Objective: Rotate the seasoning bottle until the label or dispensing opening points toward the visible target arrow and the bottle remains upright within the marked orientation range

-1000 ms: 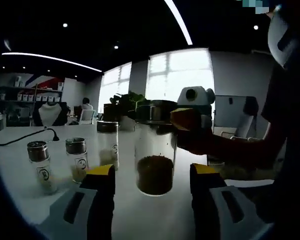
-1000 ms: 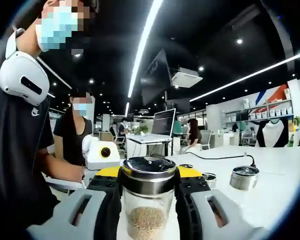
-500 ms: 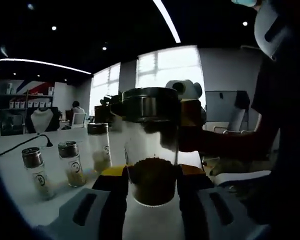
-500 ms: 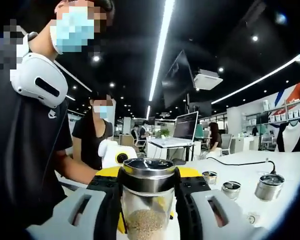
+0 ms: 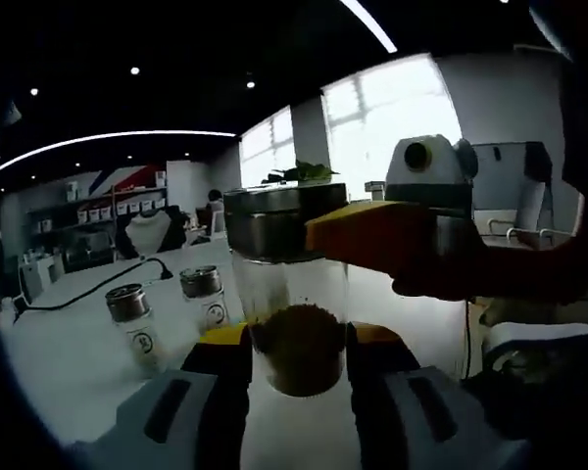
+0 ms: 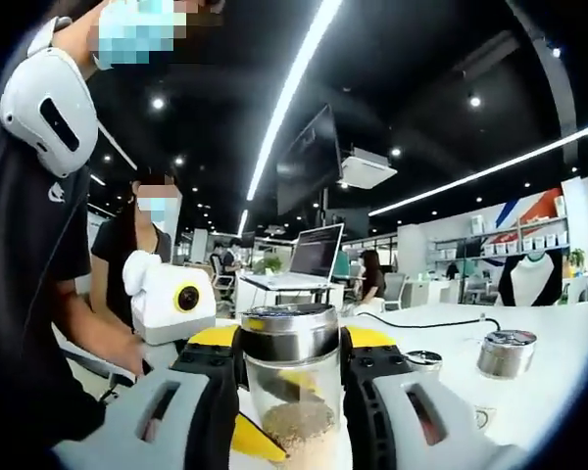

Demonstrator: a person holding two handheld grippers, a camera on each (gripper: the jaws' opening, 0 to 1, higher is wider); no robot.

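Bottle: seasoning bottle (image 5: 289,294) stood upright between both claws, clear glass body, metal cap on top, brown seasoning settled in the lower part; in the right gripper view the same bottle (image 6: 292,397) rose right at the base of the frame.
Left claw: left gripper (image 5: 297,357) had its yellow-tipped jaws pressed against the lower glass body, one on each side, pinching the bottle at the level of the seasoning.
Right claw: right gripper (image 6: 291,354) clamped the bottle just under the cap, yellow tips tight on both sides of the metal band; in the left gripper view it came in from the right, one yellow jaw (image 5: 372,235) touching the cap's edge.
Height: whether the bottle's base touched the table could not be told.
Label and opening: neither was readable from these angles; no arrow could be made out.
Table: white tabletop (image 5: 69,352) spread under the action.
Spare jars: two small jars (image 5: 130,318) with metal caps and round labels stood side by side to the left of the bottle, well apart from it; the second one (image 5: 206,299) sat a little farther back.
Cable: black cable (image 5: 98,287) trailed across the table behind the jars.
Crowd: masked onlooker in a black top (image 6: 127,264) stood behind the table.
Background: laptop (image 6: 317,253) open on a far desk.
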